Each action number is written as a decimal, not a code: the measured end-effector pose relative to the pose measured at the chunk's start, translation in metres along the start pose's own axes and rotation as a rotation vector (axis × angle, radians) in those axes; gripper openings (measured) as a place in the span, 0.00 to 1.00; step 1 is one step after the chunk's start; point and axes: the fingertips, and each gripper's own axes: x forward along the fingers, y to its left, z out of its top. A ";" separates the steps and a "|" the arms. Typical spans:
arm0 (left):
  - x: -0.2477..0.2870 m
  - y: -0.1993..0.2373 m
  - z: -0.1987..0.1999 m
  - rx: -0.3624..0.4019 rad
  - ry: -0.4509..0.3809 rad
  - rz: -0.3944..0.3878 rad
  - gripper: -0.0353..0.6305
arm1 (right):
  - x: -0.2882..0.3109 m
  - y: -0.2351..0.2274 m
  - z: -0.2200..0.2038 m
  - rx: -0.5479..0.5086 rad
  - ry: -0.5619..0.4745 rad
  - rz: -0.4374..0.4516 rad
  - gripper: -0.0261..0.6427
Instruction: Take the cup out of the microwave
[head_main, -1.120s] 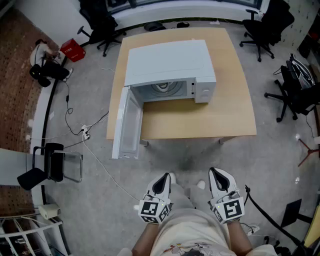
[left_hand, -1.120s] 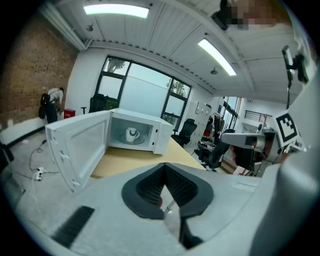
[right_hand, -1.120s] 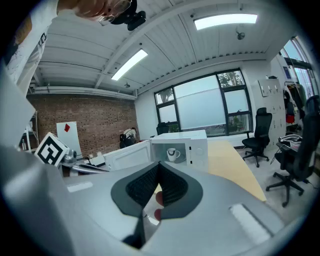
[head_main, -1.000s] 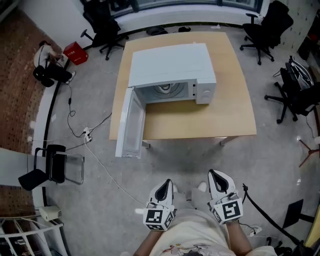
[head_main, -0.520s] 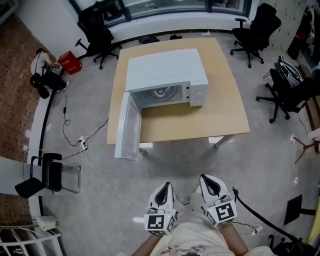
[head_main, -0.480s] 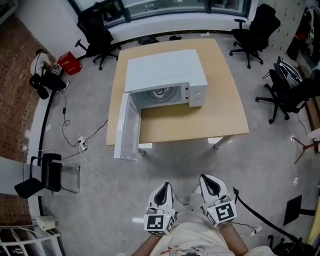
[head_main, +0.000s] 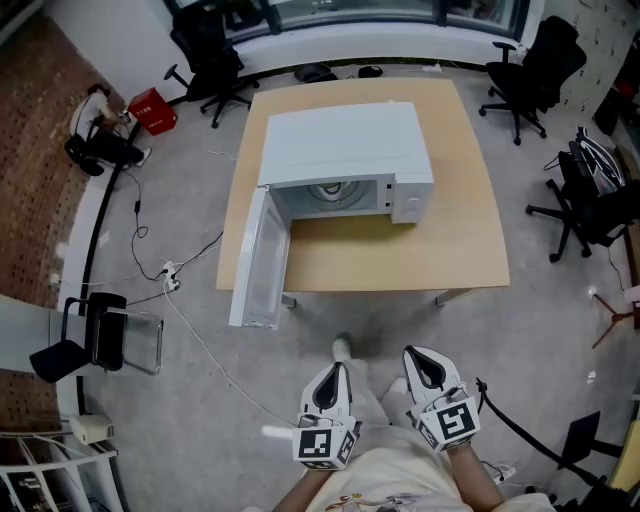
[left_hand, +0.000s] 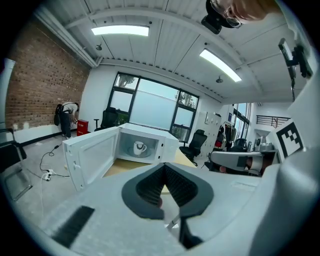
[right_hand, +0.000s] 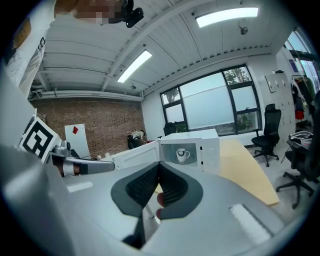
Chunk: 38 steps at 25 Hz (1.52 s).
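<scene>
A white microwave (head_main: 345, 150) stands on a wooden table (head_main: 400, 250), its door (head_main: 262, 262) swung wide open to the left. Inside it a white cup (left_hand: 139, 147) sits on the turntable; the right gripper view also shows this cup (right_hand: 182, 154). My left gripper (head_main: 335, 372) and right gripper (head_main: 420, 356) are held side by side close to the body, well short of the table. Both point toward the microwave. The left gripper (left_hand: 164, 165) is shut with nothing in it, and so is the right gripper (right_hand: 159, 165).
The open door juts out past the table's front left corner. Bare floor lies between me and the table. Cables (head_main: 190, 320) trail across the floor at the left, near a folding chair (head_main: 110, 335). Office chairs (head_main: 585, 200) stand around the table, and a red box (head_main: 152, 108) lies at the far left.
The head view has swung about, so the table sits slightly differently in the picture. Both grippers stay shut in front of the body; a shoe now shows ahead of them.
</scene>
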 end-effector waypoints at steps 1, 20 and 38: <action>0.010 0.005 0.004 0.001 0.002 -0.003 0.06 | 0.010 -0.003 0.002 -0.003 0.004 -0.001 0.05; 0.210 0.106 0.077 0.118 0.026 -0.170 0.16 | 0.217 -0.082 0.032 0.003 -0.016 -0.222 0.05; 0.451 0.183 0.055 0.283 -0.081 -0.004 0.74 | 0.246 -0.118 -0.004 0.058 0.091 -0.203 0.05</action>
